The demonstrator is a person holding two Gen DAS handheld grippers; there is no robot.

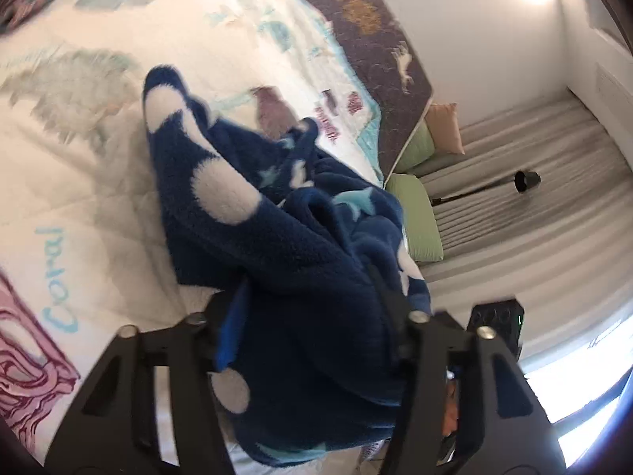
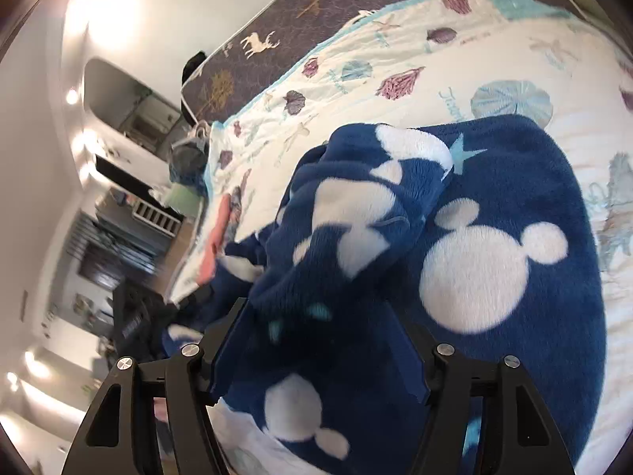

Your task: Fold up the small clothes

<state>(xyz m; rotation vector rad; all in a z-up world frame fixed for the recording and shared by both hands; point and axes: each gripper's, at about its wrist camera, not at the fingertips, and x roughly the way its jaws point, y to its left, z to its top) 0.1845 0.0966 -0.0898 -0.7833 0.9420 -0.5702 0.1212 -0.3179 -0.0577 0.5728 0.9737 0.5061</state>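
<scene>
A small navy fleece garment (image 1: pixel 277 237) with white mouse-head shapes and pale blue stars lies bunched on a white sea-print quilt (image 1: pixel 79 158). My left gripper (image 1: pixel 312 308) is shut on a fold of it, and the cloth drapes over and between the fingers. In the right wrist view the same garment (image 2: pixel 494 257) spreads across the quilt (image 2: pixel 435 59). My right gripper (image 2: pixel 316 340) is shut on a bunched edge of it. The fingertips of both grippers are hidden by cloth.
A dark brown mattress with deer print (image 1: pixel 376 39) (image 2: pixel 316 12) borders the quilt. Green and peach cushions (image 1: pixel 419 213) and a grey striped floor with a black lamp (image 1: pixel 526 180) lie beyond the bed's edge. A pink cloth (image 2: pixel 215 241) lies at the quilt's edge.
</scene>
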